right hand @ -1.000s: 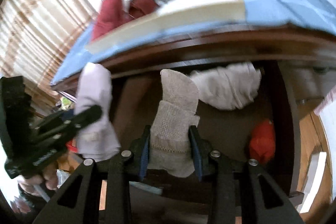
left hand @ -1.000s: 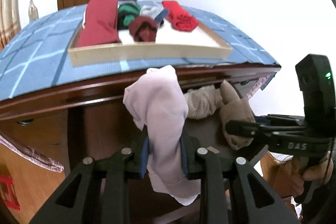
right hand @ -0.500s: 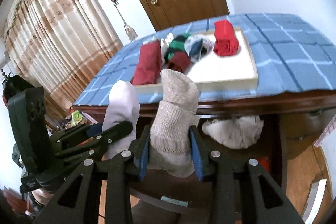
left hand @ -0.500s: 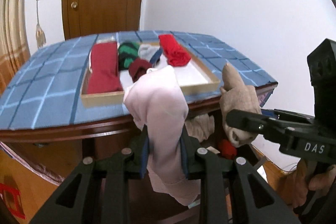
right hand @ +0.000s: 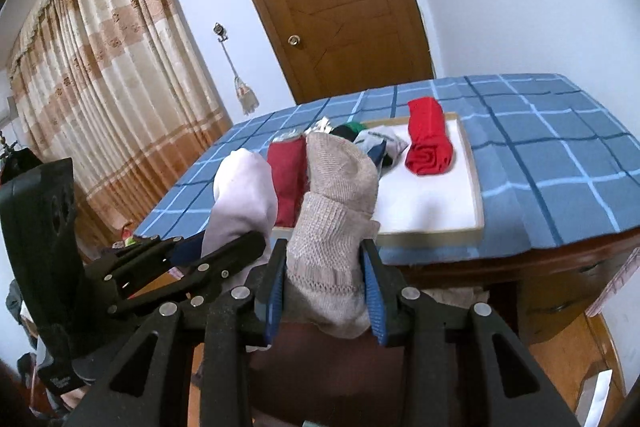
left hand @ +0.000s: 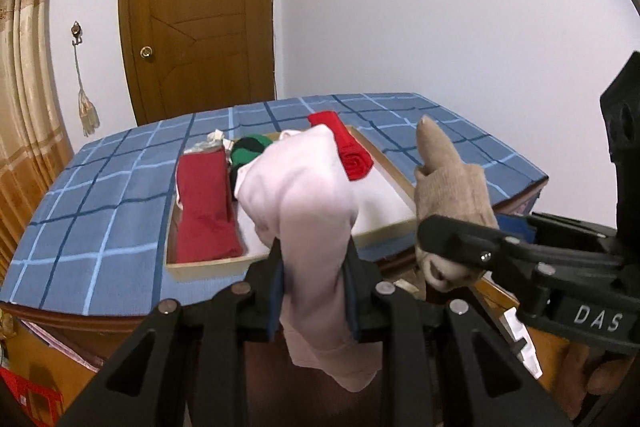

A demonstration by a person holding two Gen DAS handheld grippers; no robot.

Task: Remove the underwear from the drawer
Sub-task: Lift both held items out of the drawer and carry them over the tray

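A pale pink garment (left hand: pixel 308 203) is clamped in the left gripper (left hand: pixel 314 291) and a beige sock (right hand: pixel 332 227) in the right gripper (right hand: pixel 324 291), both held above the tray (right hand: pixel 476 195), probably for dropping in.

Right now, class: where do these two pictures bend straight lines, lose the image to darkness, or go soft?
Left wrist view: the door bows outward, corners go black, and the dark red cloth in the tray looks soft. Right wrist view: the curtain leans and curves, corners are black, and the beige sock looks sharp; lighting is even, without glare.
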